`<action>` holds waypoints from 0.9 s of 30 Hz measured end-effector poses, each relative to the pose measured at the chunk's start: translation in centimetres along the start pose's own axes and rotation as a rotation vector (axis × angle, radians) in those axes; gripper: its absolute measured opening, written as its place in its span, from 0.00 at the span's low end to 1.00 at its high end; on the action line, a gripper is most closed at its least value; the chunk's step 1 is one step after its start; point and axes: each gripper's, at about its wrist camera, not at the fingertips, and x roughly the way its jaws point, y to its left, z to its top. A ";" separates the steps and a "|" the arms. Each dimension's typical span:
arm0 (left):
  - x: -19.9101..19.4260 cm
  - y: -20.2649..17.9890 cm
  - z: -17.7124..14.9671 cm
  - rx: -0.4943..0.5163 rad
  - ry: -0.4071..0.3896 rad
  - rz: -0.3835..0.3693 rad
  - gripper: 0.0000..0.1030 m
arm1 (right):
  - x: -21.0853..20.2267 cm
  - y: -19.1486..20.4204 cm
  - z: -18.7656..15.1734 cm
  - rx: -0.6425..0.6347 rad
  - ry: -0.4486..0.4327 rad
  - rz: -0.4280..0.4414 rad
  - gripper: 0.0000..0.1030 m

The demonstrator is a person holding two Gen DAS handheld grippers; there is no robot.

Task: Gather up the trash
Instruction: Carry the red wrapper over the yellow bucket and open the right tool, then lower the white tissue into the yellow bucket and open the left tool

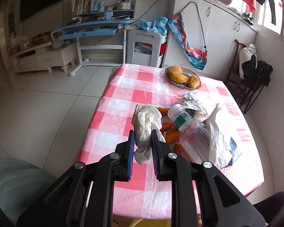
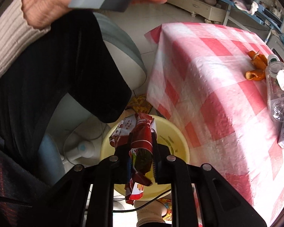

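My left gripper is shut on a crumpled white tissue, held above the near part of the pink checked table. Just beyond it lie orange peels, an empty clear plastic bottle, a white plastic bag and more crumpled paper. My right gripper points down beside the table's edge, shut on a crumpled red snack wrapper that hangs over a yellow basin on the floor. The bottle and peels show on the table at the right.
A dish of mangoes stands at the table's far side. A grey chair is at the near left. A person's black-clad leg and hand fill the left of the right wrist view. Cables lie by the basin.
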 end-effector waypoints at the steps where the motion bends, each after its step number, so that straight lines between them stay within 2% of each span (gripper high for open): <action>1: -0.1 -0.1 -0.1 0.005 -0.003 0.002 0.16 | -0.1 0.4 -0.1 -0.003 0.005 0.002 0.17; 8: -0.5 -0.6 -0.1 0.037 -0.013 0.010 0.16 | 0.3 1.2 -0.6 -0.015 0.020 0.000 0.22; 11: -0.6 -0.8 -0.2 0.048 -0.016 0.014 0.16 | 0.5 1.3 -0.6 -0.020 0.026 0.007 0.34; 13: -0.6 -0.9 -0.2 0.052 -0.016 0.014 0.16 | 0.2 1.5 -0.8 -0.034 0.022 0.001 0.50; 16: -0.6 -1.1 -0.2 0.058 -0.014 0.015 0.16 | -0.3 1.5 -0.7 -0.037 -0.001 -0.028 0.57; 22: -0.6 -1.1 -1.1 0.062 0.006 0.019 0.16 | -3.1 -1.0 -0.5 0.064 -0.123 -0.164 0.73; 27: -0.8 -1.6 -3.9 0.069 0.065 0.001 0.16 | -5.6 -3.5 -0.9 0.177 -0.222 -0.274 0.75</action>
